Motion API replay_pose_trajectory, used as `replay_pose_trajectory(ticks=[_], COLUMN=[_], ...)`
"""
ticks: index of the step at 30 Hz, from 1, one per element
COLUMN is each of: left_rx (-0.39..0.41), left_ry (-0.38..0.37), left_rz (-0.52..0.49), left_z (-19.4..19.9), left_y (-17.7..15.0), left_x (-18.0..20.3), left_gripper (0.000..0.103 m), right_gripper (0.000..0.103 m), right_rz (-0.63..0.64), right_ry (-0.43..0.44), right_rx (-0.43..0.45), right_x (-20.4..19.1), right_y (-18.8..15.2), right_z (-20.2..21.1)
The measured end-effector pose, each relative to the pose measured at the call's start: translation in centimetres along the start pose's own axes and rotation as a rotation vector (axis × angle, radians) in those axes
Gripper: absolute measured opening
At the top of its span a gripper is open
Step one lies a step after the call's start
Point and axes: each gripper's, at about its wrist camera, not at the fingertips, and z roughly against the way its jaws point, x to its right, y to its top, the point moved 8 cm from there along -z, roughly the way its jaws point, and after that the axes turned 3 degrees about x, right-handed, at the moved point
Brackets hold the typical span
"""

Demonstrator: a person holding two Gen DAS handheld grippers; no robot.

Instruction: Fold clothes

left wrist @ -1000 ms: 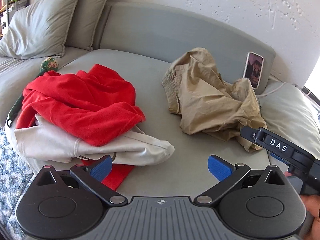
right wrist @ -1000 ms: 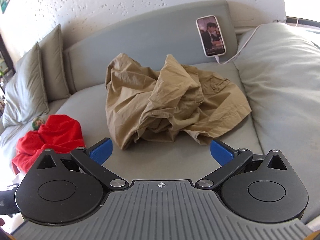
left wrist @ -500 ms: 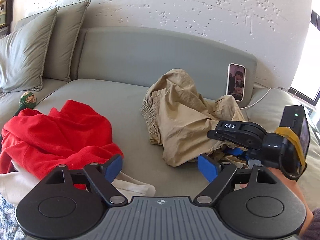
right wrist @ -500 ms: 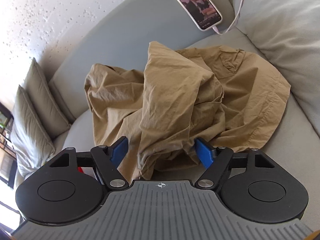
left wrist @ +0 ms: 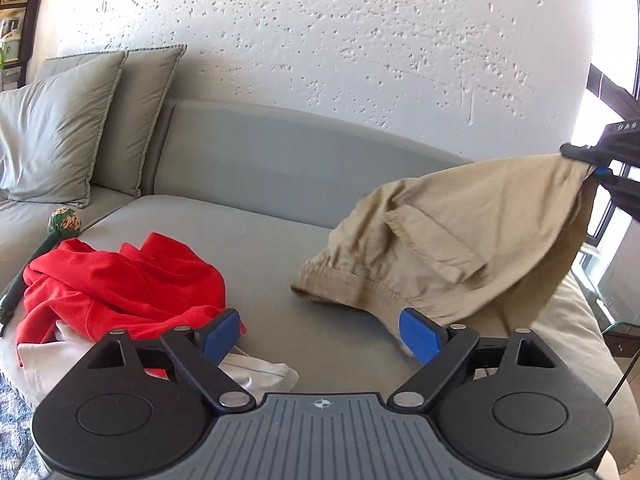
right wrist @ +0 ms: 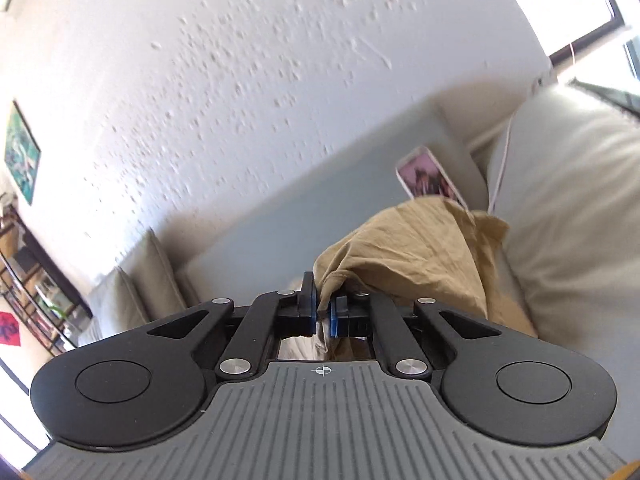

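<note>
Right gripper (right wrist: 323, 314): clamped on a bunched edge of the tan shorts (left wrist: 452, 240), lifting them at the right of the frame.
Left gripper (left wrist: 322, 334): fingers wide apart, holding nothing, low centre of its view.
Shorts: one end raised, elastic waistband sagging onto the sofa (left wrist: 260, 248).
Waiting pile: red garment (left wrist: 120, 288) at lower left.
Doing it well: I'd take the waistband with the free gripper, then stretch the cloth flat before creasing.
</note>
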Motion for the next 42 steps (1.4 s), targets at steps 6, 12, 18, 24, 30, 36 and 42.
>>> replay_pose_trajectory(ticks=[6,12,18,24,30,36,42], left_rx=[0.066,0.106,0.058,0.115,0.144,0.137,0.119], left_ry=[-0.07,-0.131,-0.179,-0.107,-0.021,0.164,0.336], left_rz=[0.008,0.031,0.105,0.111,0.198,0.247,0.186], left_z=[3.3,4.8,3.8,4.9,6.2,7.6,7.7], left_y=[1.4,2.5,2.3,3.8,4.2,3.8,2.6], left_x=[0.8,0.7,0.5,-1.8,-6.1,-10.8,-12.2], left_gripper=[0.09,0.092,0.092,0.092,0.092,0.092,0.094], right_gripper=[0.006,0.006,0.006,0.006,0.006,0.068,0.071], right_rz=[0.094,0.236,0.295,0.361,0.542,0.552,0.295], right_ry=[0.071,0.059,-0.146,-0.14,-0.107,0.174,0.29], right_rx=[0.125,0.323,0.399,0.358,0.494,-0.227,-0.793], right_x=[-4.9,-10.4,-11.1,-14.8,-22.8,-23.7,-15.0], right_y=[9.1,15.6,22.1,18.0,17.5,0.6,-16.1], right_z=[7.0,13.5,13.6,11.4,10.1,4.7,5.8])
